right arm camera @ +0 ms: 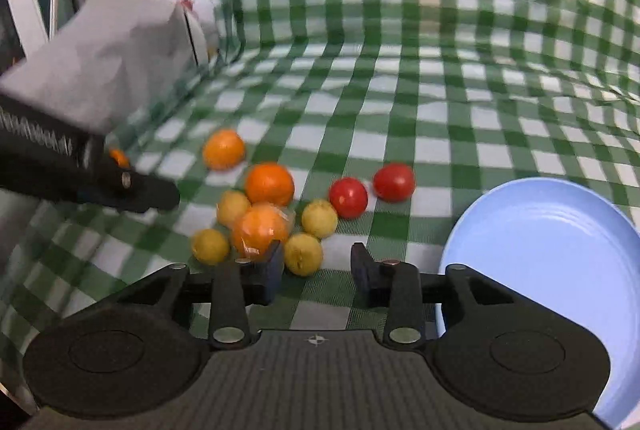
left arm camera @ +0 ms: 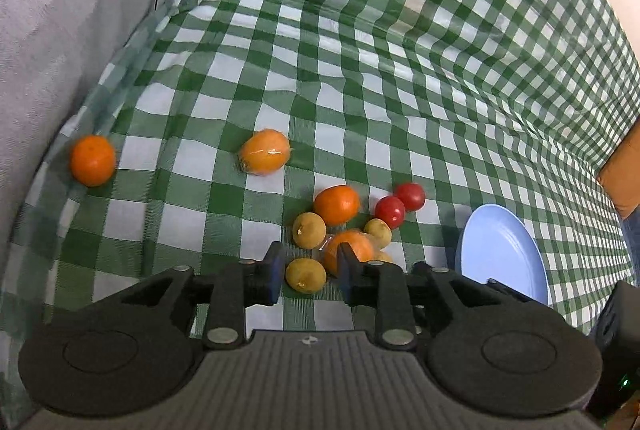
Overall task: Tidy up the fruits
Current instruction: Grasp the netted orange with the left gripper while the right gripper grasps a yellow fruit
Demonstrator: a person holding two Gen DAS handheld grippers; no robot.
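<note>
Both tools hang above a tabletop spread with a green checked cloth (left arm camera: 360, 78), and no fruit is on the blue plate (right arm camera: 552, 254) yet, so this looks like the approach to a first pick. The left tool (left arm camera: 311, 270) has its jaws parted a little and empty, with a yellow fruit (left arm camera: 306, 275) on the cloth between them in the left wrist view. The right tool (right arm camera: 318, 270) is likewise partly open and empty, just short of another yellow fruit (right arm camera: 303, 254). The fruits lie in a loose cluster beside the plate: two tomatoes (right arm camera: 349, 197), an orange (right arm camera: 269, 184), a plastic-wrapped orange (right arm camera: 260, 230). One more orange (left arm camera: 93, 160) sits well apart at the cloth's edge. The next move probably calls for lowering one tool around a single fruit without nudging its neighbours.
</note>
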